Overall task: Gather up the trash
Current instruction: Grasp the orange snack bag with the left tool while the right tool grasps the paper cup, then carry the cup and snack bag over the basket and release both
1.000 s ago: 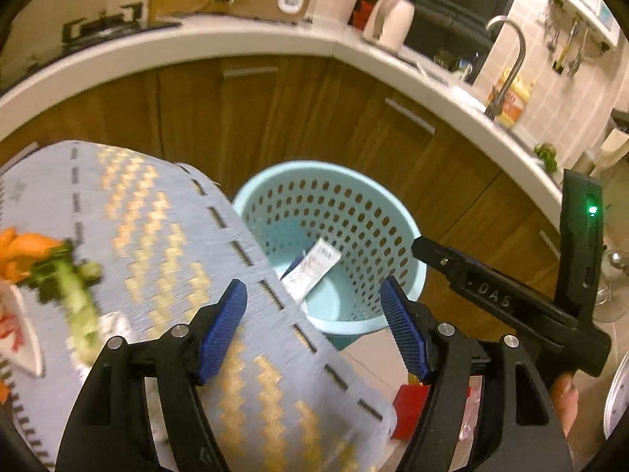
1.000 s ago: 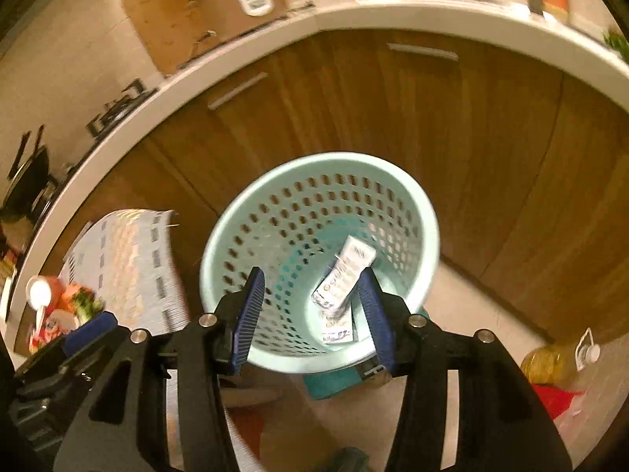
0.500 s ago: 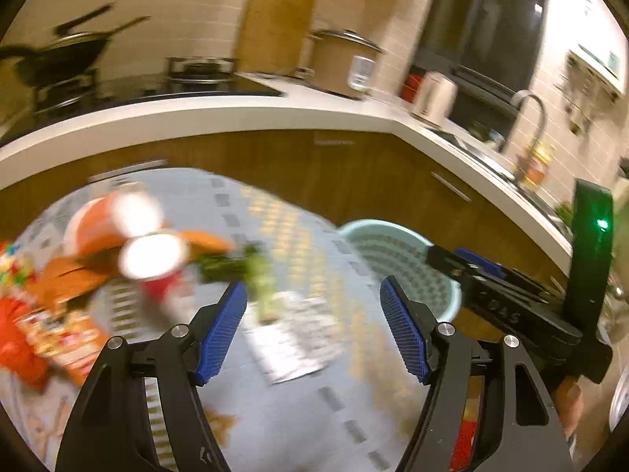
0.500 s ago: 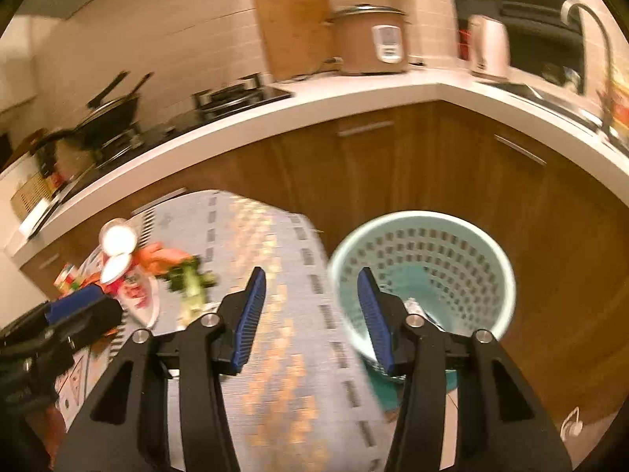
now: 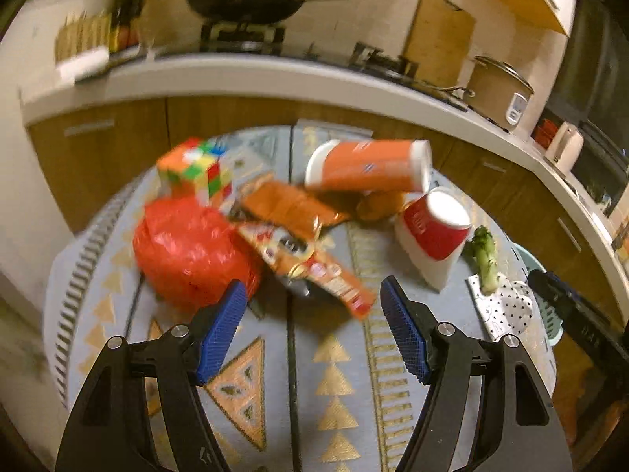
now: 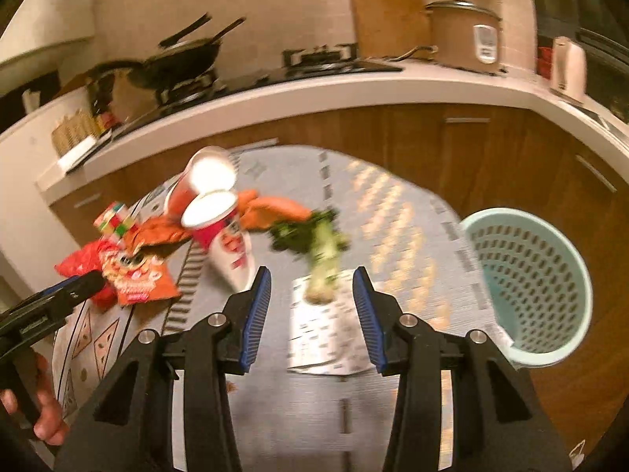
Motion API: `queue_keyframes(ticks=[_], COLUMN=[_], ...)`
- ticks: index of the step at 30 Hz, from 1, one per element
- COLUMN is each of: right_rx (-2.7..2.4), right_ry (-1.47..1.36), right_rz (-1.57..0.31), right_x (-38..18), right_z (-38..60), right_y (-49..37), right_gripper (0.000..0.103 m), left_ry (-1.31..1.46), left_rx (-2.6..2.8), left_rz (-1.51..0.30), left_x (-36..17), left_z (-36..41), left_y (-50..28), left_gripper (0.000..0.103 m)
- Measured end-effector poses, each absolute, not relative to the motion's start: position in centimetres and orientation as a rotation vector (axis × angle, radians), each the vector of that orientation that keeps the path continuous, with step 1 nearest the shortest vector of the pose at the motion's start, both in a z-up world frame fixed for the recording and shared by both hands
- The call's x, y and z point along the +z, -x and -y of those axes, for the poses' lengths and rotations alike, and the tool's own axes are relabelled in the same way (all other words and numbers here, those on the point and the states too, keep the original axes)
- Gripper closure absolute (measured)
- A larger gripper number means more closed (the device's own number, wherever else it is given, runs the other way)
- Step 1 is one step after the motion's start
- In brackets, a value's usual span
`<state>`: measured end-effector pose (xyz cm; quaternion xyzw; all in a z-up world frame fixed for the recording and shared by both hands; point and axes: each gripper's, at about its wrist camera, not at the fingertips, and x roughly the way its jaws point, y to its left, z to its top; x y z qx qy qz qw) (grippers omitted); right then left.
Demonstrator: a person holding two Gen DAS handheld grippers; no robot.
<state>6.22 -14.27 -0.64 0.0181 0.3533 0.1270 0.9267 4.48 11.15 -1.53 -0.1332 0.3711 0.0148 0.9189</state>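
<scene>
Trash lies on a grey patterned tablecloth [image 5: 338,385]. A red plastic bag [image 5: 188,247], an orange snack wrapper [image 5: 314,267], an orange tube [image 5: 369,165] and a red paper cup [image 5: 436,232] lie ahead of my left gripper [image 5: 312,330], which is open and empty above the cloth. My right gripper [image 6: 312,310] is open and empty just short of a broccoli stalk [image 6: 322,251] lying on a white patterned wrapper [image 6: 326,330]. The red cup [image 6: 224,236] and snack wrapper [image 6: 137,275] also show in the right wrist view. The teal perforated bin [image 6: 526,283] stands right of the table.
A colourful puzzle cube [image 5: 196,165] sits at the back left of the table. Behind runs a white counter [image 6: 314,94] with wooden cabinets, a wok, a rice cooker [image 6: 468,35] and a kettle. The left gripper's body [image 6: 47,310] shows at the right view's left edge.
Both grippers swung left from over the bin to over the table. The trash pile now lies ahead of the left gripper and the broccoli ahead of the right. Both stayed open.
</scene>
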Motion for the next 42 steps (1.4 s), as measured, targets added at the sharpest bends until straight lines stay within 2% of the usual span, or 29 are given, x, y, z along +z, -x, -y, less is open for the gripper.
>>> queue_keyframes(ticks=[6,13,16,19,20,21,24,35,37,42], right_rx=[0.308,0.328,0.348,0.372,0.379,0.384,0.4,0.442,0.453,0.48], right_ry=[0.012,0.025,0.024,0.007,0.003,0.002,0.014,0.025,0.009,-0.008], right_rz=[-0.718,-0.711,-0.717,-0.735,-0.741,-0.746,-0.772,-0.868,-0.868,-0.862], right_x=[-0.7,-0.1,-0.2,-0.4,-0.5,-0.6,-1.2,-3.5,-3.6,-3.5], right_z=[11.8,10.8,10.4,9.9,9.6,9.4,8.4,5.4,5.2,5.2], right_y=[-6.2,-7.1,-7.7,-8.5,-8.8,-9.1,-9.9,-13.5,-13.8,-13.3], right_gripper=[0.063,0.063,0.063,0.063,0.063,0.063,0.063,0.062,0.066,0.068], left_ry=[0.4,0.425,0.421,0.418,0.413,0.411,0.411,0.361,0.351,0.326], left_rx=[0.002,0.023,0.024,0.023,0.02,0.018,0.007,-0.047,-0.05,-0.062], left_rz=[-0.832,-0.827,-0.83,-0.849,-0.859,-0.868,-0.856,-0.827,-0.824,-0.814], left_x=[-4.1,-5.3,-5.6,-6.1,-6.4,-6.6,-6.6,-5.4,-5.2,-4.5], left_z=[-12.4,-12.5,-12.6,-12.7,-12.7,-12.7,-12.8,-12.2,-12.0,-11.7], left_y=[-6.6,-9.1,-10.0,-10.8,-11.0,-11.2,-11.0,-8.8,-8.3,-7.0], left_gripper=[0.034,0.037,0.049,0.068,0.081,0.088,0.097,0.1,0.1,0.101])
